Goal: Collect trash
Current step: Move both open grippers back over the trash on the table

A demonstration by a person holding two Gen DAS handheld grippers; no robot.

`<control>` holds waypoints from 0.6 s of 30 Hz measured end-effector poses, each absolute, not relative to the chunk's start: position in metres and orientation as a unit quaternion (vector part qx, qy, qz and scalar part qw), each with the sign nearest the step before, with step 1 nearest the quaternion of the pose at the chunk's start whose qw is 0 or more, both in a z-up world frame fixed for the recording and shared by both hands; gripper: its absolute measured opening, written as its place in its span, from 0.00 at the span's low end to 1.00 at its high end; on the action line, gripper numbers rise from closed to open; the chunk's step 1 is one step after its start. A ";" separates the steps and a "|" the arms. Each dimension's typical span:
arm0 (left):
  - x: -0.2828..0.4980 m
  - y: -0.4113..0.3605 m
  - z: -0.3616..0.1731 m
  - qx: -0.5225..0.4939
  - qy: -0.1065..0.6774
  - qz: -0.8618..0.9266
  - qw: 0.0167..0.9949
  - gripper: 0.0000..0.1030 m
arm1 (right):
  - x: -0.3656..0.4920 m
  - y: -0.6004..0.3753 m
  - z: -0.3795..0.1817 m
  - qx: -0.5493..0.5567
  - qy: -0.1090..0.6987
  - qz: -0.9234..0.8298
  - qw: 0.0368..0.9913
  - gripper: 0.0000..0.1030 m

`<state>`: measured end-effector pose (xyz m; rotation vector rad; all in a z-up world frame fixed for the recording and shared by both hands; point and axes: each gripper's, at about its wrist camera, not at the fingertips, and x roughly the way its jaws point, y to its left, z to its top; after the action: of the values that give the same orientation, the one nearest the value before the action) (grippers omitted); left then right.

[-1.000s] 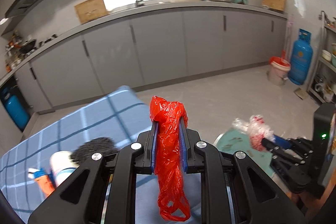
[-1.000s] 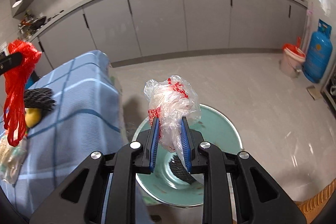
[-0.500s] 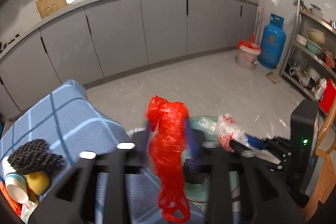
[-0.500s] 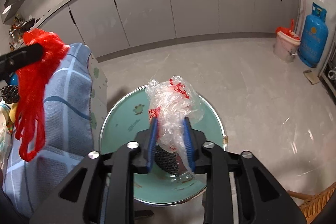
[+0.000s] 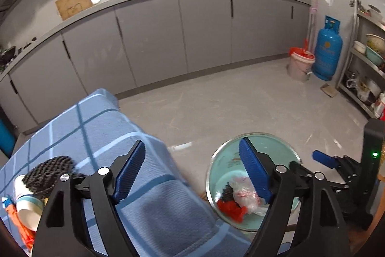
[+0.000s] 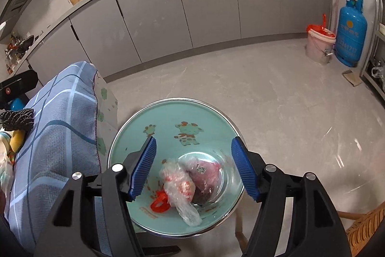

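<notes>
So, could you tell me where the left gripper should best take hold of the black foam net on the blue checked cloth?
Probably at the black foam net's raised upper hump, coming down from above. It lies draped over the paper cup, so its crest stands clear of the blue checked cloth, and the soft mesh should pinch easily. The left gripper is open.

A second earlier the left gripper (image 5: 192,170) clamped a red plastic bag; its jaws now stand wide apart and empty; the red plastic bag (image 5: 231,208) lies crumpled in the teal basin (image 5: 269,140), at about 7 o'clock on the basin floor; the right gripper (image 6: 193,166), earlier closed on a clear plastic bag, is likewise spread wide; the clear plastic bag (image 6: 180,187) now rests inside the basin, touching the red bag; both grippers have shifted from beside the tabletop to above the basin.
</notes>
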<state>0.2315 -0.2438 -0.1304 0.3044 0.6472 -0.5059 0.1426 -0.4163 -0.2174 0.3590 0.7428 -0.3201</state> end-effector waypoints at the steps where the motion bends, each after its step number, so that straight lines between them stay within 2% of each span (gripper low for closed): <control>1: 0.231 -0.239 -0.128 0.149 0.311 -0.237 0.908 0.82 | 0.142 -0.415 -0.216 0.174 0.359 -0.154 0.904 0.65; 9: 0.219 -0.200 -0.102 0.169 0.276 -0.177 0.929 0.86 | 0.138 -0.379 -0.197 0.166 0.355 -0.134 0.910 0.72; 15: 0.204 -0.140 -0.079 0.169 0.267 -0.121 0.941 0.90 | 0.144 -0.329 -0.179 0.152 0.359 -0.089 0.917 0.75; 18: 0.189 -0.096 -0.069 0.167 0.260 -0.085 0.947 0.94 | 0.143 -0.297 -0.166 0.145 0.352 -0.065 0.922 0.82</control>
<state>0.1895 -0.0958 -0.0687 0.3396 0.5300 -0.1735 0.1435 -0.2968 -0.1662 0.2979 0.7238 -0.1330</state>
